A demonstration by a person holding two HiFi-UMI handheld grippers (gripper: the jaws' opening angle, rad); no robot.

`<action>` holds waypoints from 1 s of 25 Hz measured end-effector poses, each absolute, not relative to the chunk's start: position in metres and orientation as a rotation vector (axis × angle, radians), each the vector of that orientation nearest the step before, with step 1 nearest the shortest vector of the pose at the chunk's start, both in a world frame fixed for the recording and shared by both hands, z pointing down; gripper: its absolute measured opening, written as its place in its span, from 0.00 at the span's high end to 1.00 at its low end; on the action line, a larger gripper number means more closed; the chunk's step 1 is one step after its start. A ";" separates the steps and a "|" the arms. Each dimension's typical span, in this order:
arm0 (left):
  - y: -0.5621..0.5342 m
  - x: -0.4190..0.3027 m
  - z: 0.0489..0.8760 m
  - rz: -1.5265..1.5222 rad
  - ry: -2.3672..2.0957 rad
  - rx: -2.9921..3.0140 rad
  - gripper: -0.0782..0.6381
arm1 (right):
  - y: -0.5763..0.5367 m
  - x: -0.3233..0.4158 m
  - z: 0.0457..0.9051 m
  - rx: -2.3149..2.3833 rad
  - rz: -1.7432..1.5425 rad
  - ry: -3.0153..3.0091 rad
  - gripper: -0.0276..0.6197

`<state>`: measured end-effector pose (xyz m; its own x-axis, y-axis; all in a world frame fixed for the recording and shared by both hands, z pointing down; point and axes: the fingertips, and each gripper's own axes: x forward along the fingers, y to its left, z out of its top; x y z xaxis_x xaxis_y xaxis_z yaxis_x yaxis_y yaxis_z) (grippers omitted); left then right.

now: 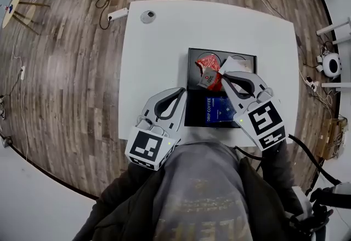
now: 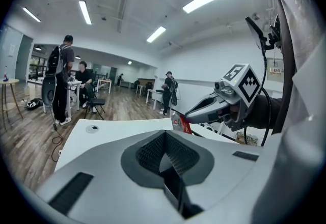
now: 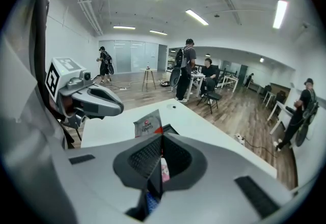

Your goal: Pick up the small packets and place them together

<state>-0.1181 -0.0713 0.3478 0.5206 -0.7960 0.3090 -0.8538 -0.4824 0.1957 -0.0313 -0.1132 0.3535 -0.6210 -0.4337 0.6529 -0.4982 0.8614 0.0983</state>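
Observation:
My right gripper (image 1: pixel 220 76) is shut on a small grey-and-red packet (image 1: pixel 209 79), held in the air over an open black box (image 1: pixel 192 57) on the white table (image 1: pixel 164 37). The same packet (image 3: pixel 148 124) sticks up past the shut jaws in the right gripper view, and the packet (image 2: pixel 179 122) also shows in the left gripper view. A red packet (image 1: pixel 207 61) and a white one (image 1: pixel 236 63) lie in the box. My left gripper (image 1: pixel 181 92) hovers over the table's near edge, left of the box, jaws together and empty.
A dark blue drip-coffee lid (image 1: pixel 218 109) lies in front of the box. A round grey disc (image 1: pixel 147 16) sits at the table's far left corner. On the wooden floor are a power strip (image 1: pixel 117 13) and cables. People (image 2: pixel 62 83) stand and sit further off.

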 end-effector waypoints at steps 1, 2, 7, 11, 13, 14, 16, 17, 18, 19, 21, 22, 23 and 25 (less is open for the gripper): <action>-0.072 -0.119 0.350 0.253 -1.373 2.433 0.89 | -0.118 -0.030 0.358 0.674 0.132 -2.322 0.94; -0.073 -0.121 0.352 0.257 -1.375 2.427 0.89 | -0.123 -0.029 0.363 0.678 0.145 -2.313 0.94; -0.081 -0.130 0.361 0.283 -1.388 2.386 0.89 | -0.151 -0.021 0.388 0.699 0.195 -2.252 0.94; -0.084 -0.137 0.370 0.300 -1.391 2.353 0.89 | -0.163 -0.020 0.409 0.697 0.222 -2.199 0.94; -0.087 -0.138 0.374 0.307 -1.392 2.346 0.89 | -0.166 -0.019 0.416 0.704 0.243 -2.190 0.94; -0.087 -0.138 0.375 0.309 -1.392 2.343 0.89 | -0.168 -0.019 0.419 0.715 0.252 -2.191 0.94; -0.088 -0.138 0.378 0.311 -1.390 2.340 0.89 | -0.171 -0.018 0.421 0.736 0.267 -2.199 0.94; -0.088 -0.138 0.379 0.311 -1.387 2.339 0.89 | -0.172 -0.018 0.421 0.740 0.275 -2.202 0.94; -0.088 -0.137 0.380 0.311 -1.384 2.337 0.89 | -0.172 -0.018 0.422 0.740 0.281 -2.205 0.92; -0.088 -0.137 0.380 0.312 -1.383 2.336 0.89 | -0.172 -0.017 0.423 0.738 0.285 -2.205 0.89; -0.089 -0.137 0.378 0.318 -1.385 2.329 0.89 | -0.171 -0.016 0.423 0.741 0.282 -2.202 0.85; -0.089 -0.137 0.377 0.319 -1.385 2.325 0.89 | -0.171 -0.015 0.422 0.748 0.277 -2.201 0.84; -0.088 -0.137 0.376 0.314 -1.384 2.329 0.89 | -0.172 -0.014 0.420 0.758 0.272 -2.201 0.84; -0.087 -0.136 0.375 0.305 -1.383 2.346 0.89 | -0.171 -0.012 0.415 0.781 0.260 -2.204 0.83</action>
<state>-0.1356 -0.0868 0.3754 0.4869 -0.7865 0.3800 -0.8733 -0.4313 0.2264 -0.0119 -0.1712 0.4146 -0.5168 -0.4515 0.7274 -0.6084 0.7914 0.0590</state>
